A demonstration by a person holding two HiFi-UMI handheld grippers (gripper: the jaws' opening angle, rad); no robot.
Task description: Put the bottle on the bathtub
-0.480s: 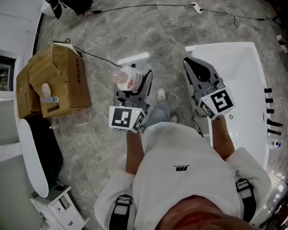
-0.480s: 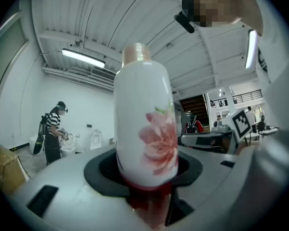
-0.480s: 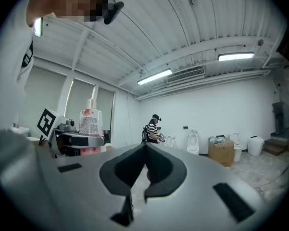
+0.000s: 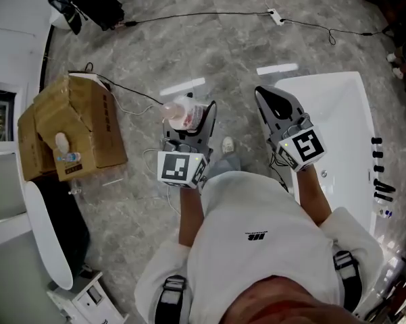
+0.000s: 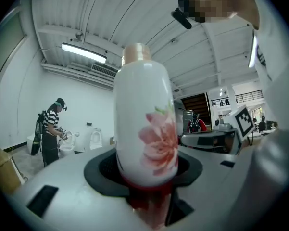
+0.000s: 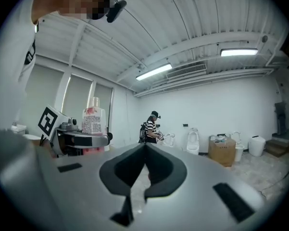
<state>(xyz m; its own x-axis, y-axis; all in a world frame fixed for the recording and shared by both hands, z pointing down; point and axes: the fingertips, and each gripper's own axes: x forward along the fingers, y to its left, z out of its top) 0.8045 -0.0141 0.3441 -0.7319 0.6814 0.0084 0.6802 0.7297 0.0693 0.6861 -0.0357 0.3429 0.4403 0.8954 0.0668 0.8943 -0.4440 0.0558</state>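
Upright white bottle (image 5: 143, 121) with pink flower and tan cap, held left of the white bathtub (image 4: 344, 123)

The white flower-printed plastic bottle (image 5: 144, 124) is smooth and glossy. The white bathtub (image 4: 339, 110) is glossy, the grey marbled stone floor (image 4: 209, 46) polished, the brown cardboard box (image 4: 88, 123) matt.

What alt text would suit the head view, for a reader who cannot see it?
Seen from above, the left gripper holds a white bottle with a pink flower over a grey floor. The right gripper, shut and empty, is beside a white bathtub; a cardboard box stands at the left.
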